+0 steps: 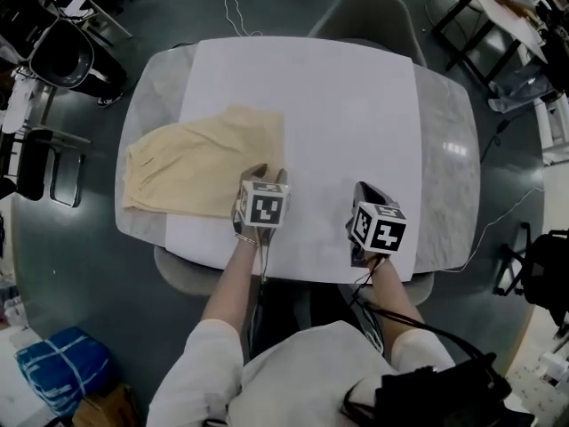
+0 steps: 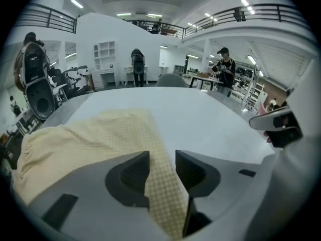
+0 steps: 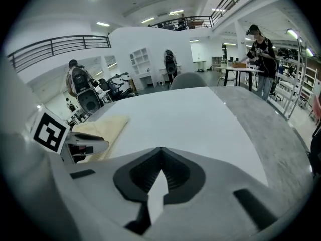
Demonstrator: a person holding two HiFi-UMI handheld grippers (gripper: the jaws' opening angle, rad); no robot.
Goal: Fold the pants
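A grey, stone-patterned table (image 1: pixel 449 149) with rounded corners carries everything. A large white sheet (image 1: pixel 347 114) lies flat across its middle, reaching from the far edge to the near edge and leaving bare grey strips on the left and right. Pale yellow pants (image 1: pixel 200 163) lie on the left half, partly on the sheet and partly on the bare left strip, with their gathered end near the table's left rim

White sheet (image 1: pixel 356 105) covers a grey table (image 1: pixel 449 149); a chair (image 1: pixel 360 12) stands beyond it
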